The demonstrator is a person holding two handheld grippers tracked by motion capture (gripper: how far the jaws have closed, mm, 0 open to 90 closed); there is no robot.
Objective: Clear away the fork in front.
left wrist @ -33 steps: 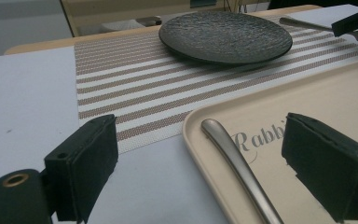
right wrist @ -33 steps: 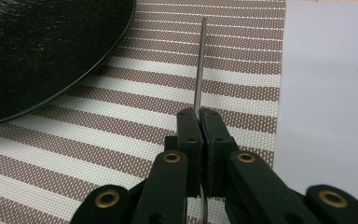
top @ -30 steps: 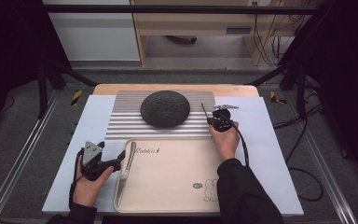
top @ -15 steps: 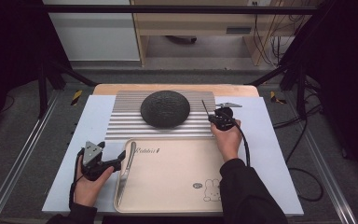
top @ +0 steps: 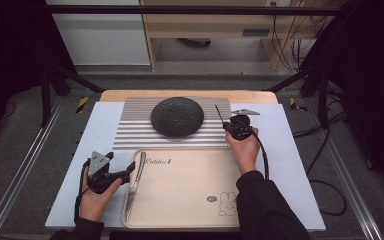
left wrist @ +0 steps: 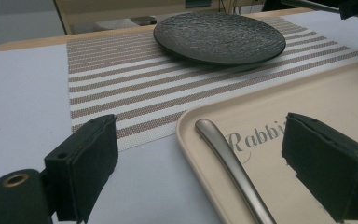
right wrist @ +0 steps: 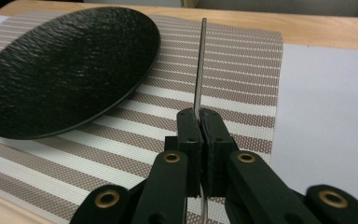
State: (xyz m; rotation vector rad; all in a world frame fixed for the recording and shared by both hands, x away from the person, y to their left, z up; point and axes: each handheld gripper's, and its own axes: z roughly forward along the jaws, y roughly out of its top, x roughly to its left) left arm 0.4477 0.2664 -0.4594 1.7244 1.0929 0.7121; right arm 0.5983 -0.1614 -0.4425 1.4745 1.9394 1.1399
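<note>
Between the clamped black jaws of the right gripper (right wrist: pixel 200 122), a thin silver metal utensil (right wrist: pixel 199 70), gripped edge-on, its narrow length rising up and away from the pads, its lower end poking out beneath them; which kind of utensil, not to be told. Just left of that blade, the round, rough-textured black stoneware plate (right wrist: pixel 60 70), close by but not touching. Under both, the brown-and-white striped woven placemat (right wrist: pixel 242 74); to the right of the gripper, the pale blue-grey table cover (right wrist: pixel 326 121); beyond the mat, a strip of bare wooden table edge (right wrist: pixel 307 28).

Around the left gripper (left wrist: pixel 200 158), jaws spread wide with nothing pinched, low over the near left corner of the cream rectangular tray with a "Rabbit" print (left wrist: pixel 279 107). Between those open jaws, untouched, the rounded handle of a silver table knife (left wrist: pixel 228 163) lying along the tray's left side. Ahead of it, the same mat and plate.

From the high view, right gripper (top: pixel 228 126) off the plate's right edge, left gripper (top: pixel 129 175) at the tray's left rim, the two well apart
</note>
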